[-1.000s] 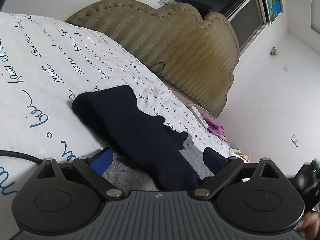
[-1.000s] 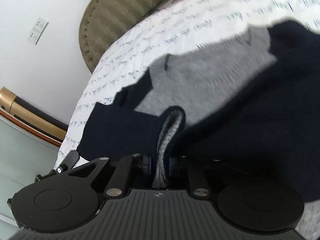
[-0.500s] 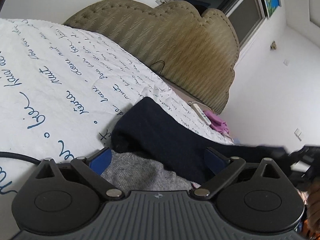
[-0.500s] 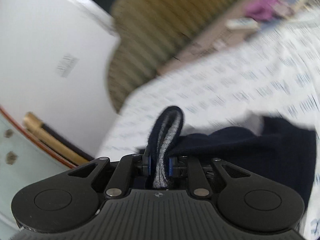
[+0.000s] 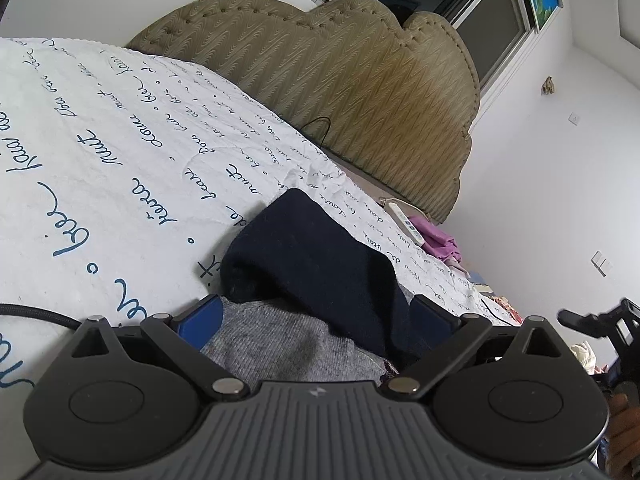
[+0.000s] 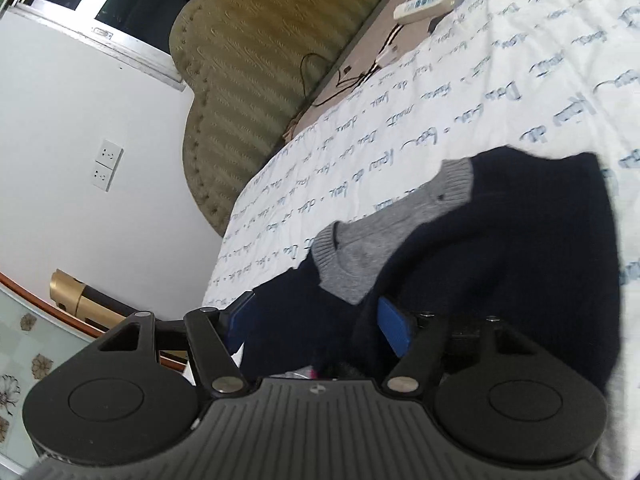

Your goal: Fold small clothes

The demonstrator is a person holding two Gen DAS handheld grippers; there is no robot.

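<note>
A small grey sweater with navy sleeves (image 5: 320, 252) lies on the white quilt with blue script (image 5: 100, 184). A navy sleeve is folded across its grey body (image 5: 280, 344). My left gripper (image 5: 316, 316) hovers open right at the sweater, its blue pads apart with cloth lying loosely between them. In the right wrist view the navy fabric (image 6: 520, 264) covers most of the grey knit (image 6: 368, 248). My right gripper (image 6: 316, 324) is opening; navy cloth lies between its jaws but the pads do not press it. It also shows as the right gripper (image 5: 592, 324) at the left view's edge.
A padded olive headboard (image 5: 340, 80) stands behind the bed. A white remote (image 6: 424, 4) and a purple cloth (image 5: 438, 240) lie by the headboard. A black cable (image 5: 36, 314) crosses the quilt near my left gripper. Wall sockets (image 6: 106, 164) sit on the white wall.
The right gripper carried the pinched sweater edge across, then spread its jaws and let it go. The navy sleeve now lies folded over the grey body. The left gripper stayed put.
</note>
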